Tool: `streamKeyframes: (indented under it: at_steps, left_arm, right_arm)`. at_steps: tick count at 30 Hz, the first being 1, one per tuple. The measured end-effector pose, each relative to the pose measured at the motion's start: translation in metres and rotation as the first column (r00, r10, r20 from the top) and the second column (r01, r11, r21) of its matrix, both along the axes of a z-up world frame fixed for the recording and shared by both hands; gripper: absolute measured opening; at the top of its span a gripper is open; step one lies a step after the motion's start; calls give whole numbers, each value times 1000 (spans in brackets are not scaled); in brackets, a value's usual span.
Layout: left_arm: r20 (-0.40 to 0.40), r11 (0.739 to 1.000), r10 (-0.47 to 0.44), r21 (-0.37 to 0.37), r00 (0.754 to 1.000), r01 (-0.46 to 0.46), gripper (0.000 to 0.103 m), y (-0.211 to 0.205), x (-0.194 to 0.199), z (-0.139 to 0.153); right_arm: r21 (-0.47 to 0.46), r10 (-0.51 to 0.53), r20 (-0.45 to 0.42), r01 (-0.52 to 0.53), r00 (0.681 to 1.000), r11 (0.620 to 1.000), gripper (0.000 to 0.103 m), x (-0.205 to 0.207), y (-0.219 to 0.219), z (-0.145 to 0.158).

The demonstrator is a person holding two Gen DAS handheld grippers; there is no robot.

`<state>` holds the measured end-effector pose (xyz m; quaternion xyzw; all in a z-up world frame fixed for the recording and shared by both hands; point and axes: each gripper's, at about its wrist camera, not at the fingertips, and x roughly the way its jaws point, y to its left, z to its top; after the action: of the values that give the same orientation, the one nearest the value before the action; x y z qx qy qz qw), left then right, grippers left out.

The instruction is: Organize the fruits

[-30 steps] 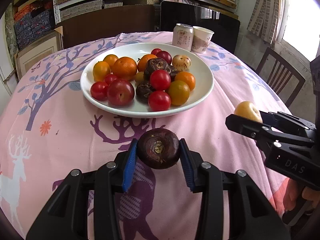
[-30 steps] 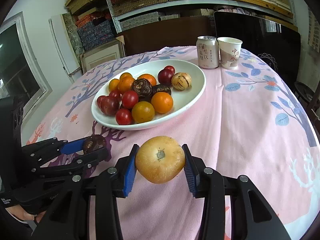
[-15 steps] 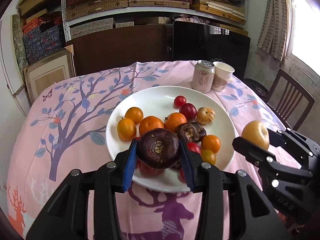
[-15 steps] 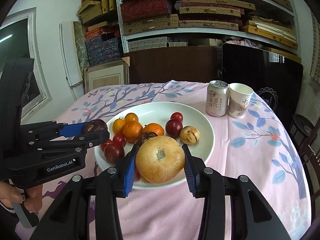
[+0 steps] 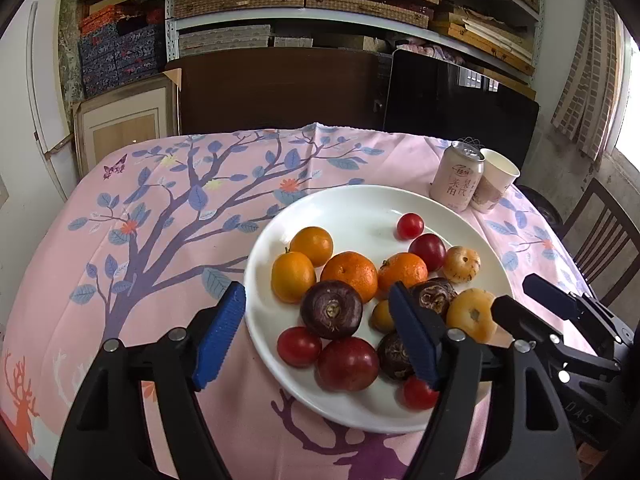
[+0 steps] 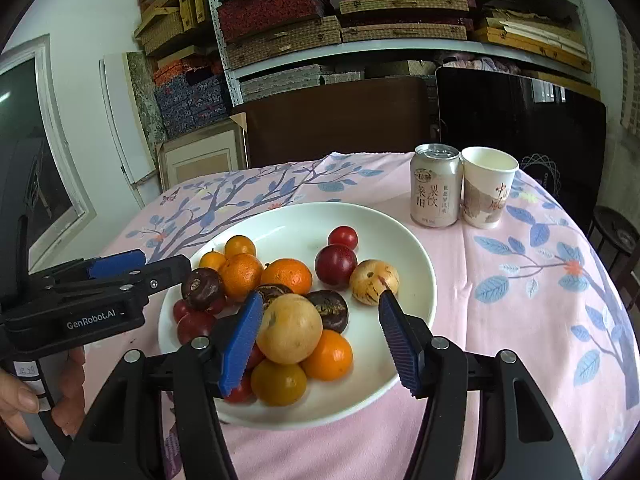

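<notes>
Both hand-held grippers, left (image 5: 318,330) and right (image 6: 320,338), hang wide open over the plate (image 6: 416,264), gripping nothing. A dark fruit (image 5: 331,309) and a yellow fruit (image 6: 289,328) rest on the pile, so the placing step appears complete. Next move: lift clear without nudging the pile.

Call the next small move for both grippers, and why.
Probably lift both straight up and back off the plate. Left gripper and right gripper have jaws open; the dark fruit and tan fruit sit on the pile, seemingly released.
</notes>
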<state>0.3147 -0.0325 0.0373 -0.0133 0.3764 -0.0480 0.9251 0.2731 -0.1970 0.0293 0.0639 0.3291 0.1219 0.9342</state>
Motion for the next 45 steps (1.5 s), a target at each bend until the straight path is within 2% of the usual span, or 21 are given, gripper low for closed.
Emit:
streamKeyframes:
  at_steps: [3,6,12,15,19,22,24,30,34,39,42,45]
  left_arm:
    - [12,1000,0,11,1000,0,75,2,-15,3]
    - [8,1000,-14,0,1000,14,75,3,-34,1]
    - [-9,1000,-2,24,1000,2,77,2,-76,-9]
    - [-10,1000,16,23,1000,-16,83,4,-98,-13]
    - [-31,999,15,31,999,-14,85,4,-123,-20]
    - [-28,999,17,38,999,-16,88,2,-140,-21]
    - [-24,999,15,38,1000,-14,90,1,-151,-21]
    - [-30,998,16,57,999,-15,95,1,-171,-21]
    - [-51,998,27,65,998,-23,97,4,-177,-25]
    - [-17,997,35,67,999,-34,98,7,-186,-29]
    - [-35,998,31,51,999,-29,98,11,-187,-32]
    - [-55,997,29,66,998,-25,98,11,-185,-38]
  right_arm:
    - [27,-1,-41,2,999,1000,61,-10,-11,-4]
    - [13,-17,-70,18,997,1000,62,-23,-16,-7]
    - [9,-17,-125,18,992,1000,68,-54,-18,-10]
    - [-38,-27,-132,22,991,999,79,-73,-12,-9]
    - [-62,-28,-143,20,989,998,82,-94,-6,-9]
    - [-89,-35,-134,23,990,996,91,-108,-1,-10]
    - [-101,-41,-121,29,992,994,93,-118,2,-10]
    - [-105,-52,-126,39,991,994,99,-134,5,-12]
    - [-109,-51,-130,37,990,993,99,-139,7,-16]
    - [-94,-54,-132,42,990,995,99,-142,6,-20]
    - [-87,-53,-136,41,989,995,99,-141,5,-21]
    - [-81,-48,-152,36,987,996,99,-141,5,-24]
